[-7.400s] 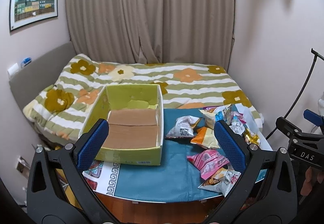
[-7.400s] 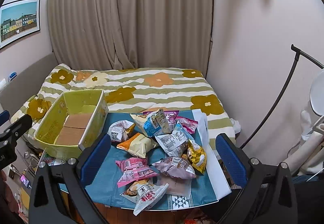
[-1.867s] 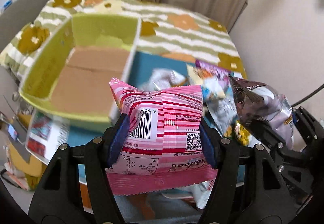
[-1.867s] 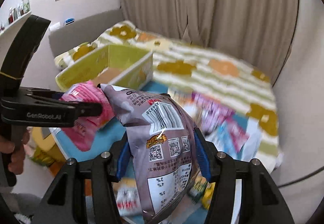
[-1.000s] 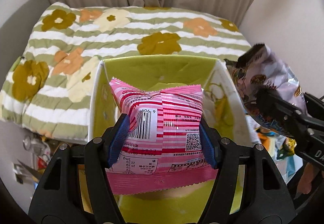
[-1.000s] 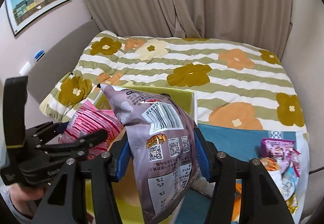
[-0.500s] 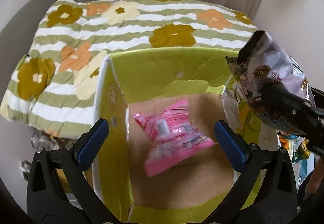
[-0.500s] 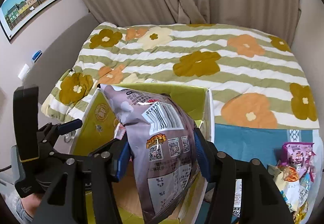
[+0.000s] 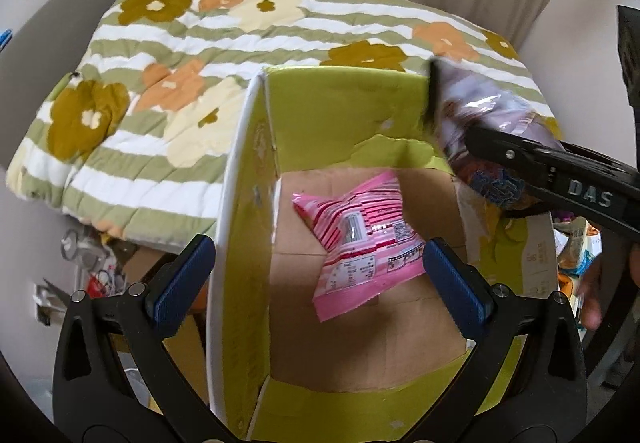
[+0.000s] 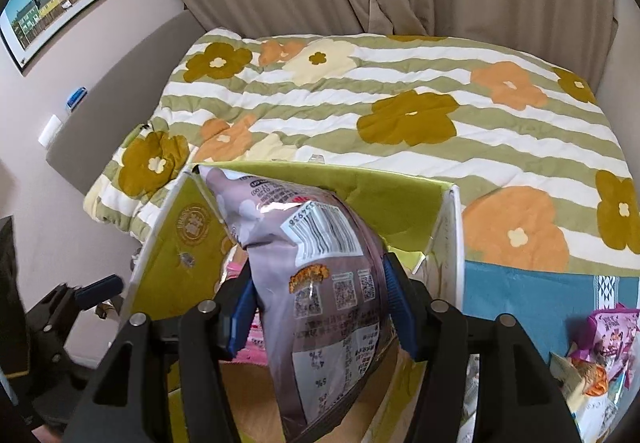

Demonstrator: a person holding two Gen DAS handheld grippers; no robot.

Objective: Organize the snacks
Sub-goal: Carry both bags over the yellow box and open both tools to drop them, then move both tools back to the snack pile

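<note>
The left wrist view alone shows the box floor: the pink snack packet (image 9: 362, 239) lies flat on the brown cardboard inside the green box (image 9: 348, 111), below and between the left tongs (image 9: 320, 283), which gape fully wide and hold nothing.

The right wrist view alone shows the blue worktop (image 10: 520, 295) and loose snacks (image 10: 608, 339) to the right. The right tongs (image 10: 320, 307) pinch the purple snack bag (image 10: 320, 283) over the box.
</note>
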